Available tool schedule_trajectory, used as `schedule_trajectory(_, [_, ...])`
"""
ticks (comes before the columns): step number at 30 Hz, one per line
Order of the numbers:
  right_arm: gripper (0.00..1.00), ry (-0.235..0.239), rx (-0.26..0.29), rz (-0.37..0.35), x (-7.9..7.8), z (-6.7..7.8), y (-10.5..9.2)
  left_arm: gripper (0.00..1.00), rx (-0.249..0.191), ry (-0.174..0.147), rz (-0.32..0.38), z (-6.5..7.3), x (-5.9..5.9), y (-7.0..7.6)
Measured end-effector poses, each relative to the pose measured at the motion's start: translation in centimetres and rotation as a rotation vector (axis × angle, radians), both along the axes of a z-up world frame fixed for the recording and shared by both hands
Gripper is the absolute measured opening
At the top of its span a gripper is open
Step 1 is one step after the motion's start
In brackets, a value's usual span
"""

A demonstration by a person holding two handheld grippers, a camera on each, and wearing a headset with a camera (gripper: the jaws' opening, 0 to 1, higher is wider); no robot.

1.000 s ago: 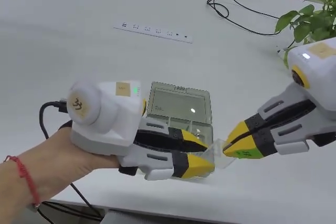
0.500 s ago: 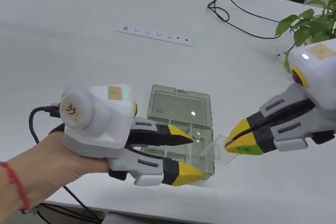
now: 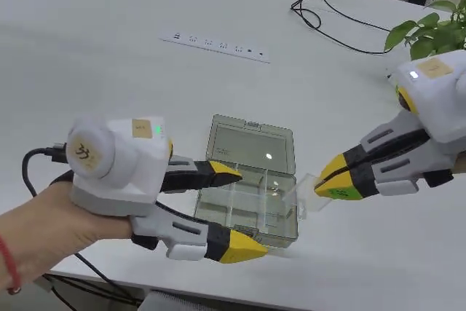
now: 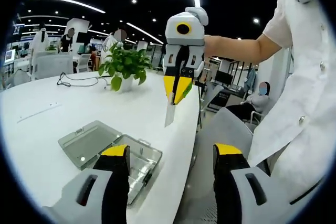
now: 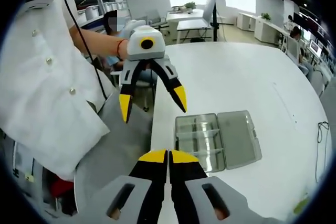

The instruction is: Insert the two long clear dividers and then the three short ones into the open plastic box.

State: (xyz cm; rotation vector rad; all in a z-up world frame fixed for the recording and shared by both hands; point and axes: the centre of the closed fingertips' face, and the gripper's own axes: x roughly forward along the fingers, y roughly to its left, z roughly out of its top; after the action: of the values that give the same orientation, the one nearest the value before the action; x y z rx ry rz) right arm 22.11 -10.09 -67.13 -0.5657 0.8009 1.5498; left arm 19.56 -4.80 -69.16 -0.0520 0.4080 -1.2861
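Head view: right gripper (image 3: pixel 323 185) clamped shut on a short clear divider (image 3: pixel 304 199), held just off right edge of open plastic box (image 3: pixel 284 232). Left gripper (image 3: pixel 249 213) spread wide over near side, empty. Some dividers already seated, count unclear; held one not yet in.

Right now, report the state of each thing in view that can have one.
plastic box: open, inside already partly partitioned.
lid: folded back flat on the table.
left gripper: open, empty.
right gripper: shut on the clear divider.
clear divider: held just beside the box, not yet inserted.
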Motion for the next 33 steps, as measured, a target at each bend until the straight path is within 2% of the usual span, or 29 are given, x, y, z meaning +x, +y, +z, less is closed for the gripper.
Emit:
schedule_trajectory(2, [0.03,-0.006,-0.009,-0.003,0.3,-0.3,0.0,0.67,0.009,-0.011,0.002,-0.2,-0.1,0.2])
schedule_trajectory(4, [0.03,-0.013,-0.016,-0.005,0.6,-0.5,0.0,0.70,0.015,-0.002,0.009,-0.4,0.0,0.4])
schedule_trajectory(12, [0.03,-0.040,-0.051,-0.021,2.0,-1.6,0.1,0.79,0.026,-0.005,0.035,-0.9,0.5,1.3])
schedule_trajectory(14, [0.03,-0.051,-0.065,-0.017,2.5,-2.4,-0.1,0.81,0.032,-0.011,0.042,-1.1,0.7,1.5])
schedule_trajectory(17, [0.03,-0.072,-0.095,-0.010,3.1,-3.3,-0.2,0.87,0.041,-0.007,0.054,-1.4,0.9,1.8])
schedule_trajectory(23, [0.03,-0.098,-0.130,-0.005,4.0,-5.1,0.0,0.92,0.049,0.004,0.074,-2.1,1.1,2.4])
schedule_trajectory(28, [0.03,-0.110,-0.159,0.007,4.3,-6.3,0.1,0.98,0.050,0.011,0.090,-2.5,1.3,2.7])
schedule_trajectory(33, [0.03,-0.109,-0.175,0.014,4.7,-7.3,0.2,1.00,0.052,0.018,0.102,-2.7,1.6,3.1])
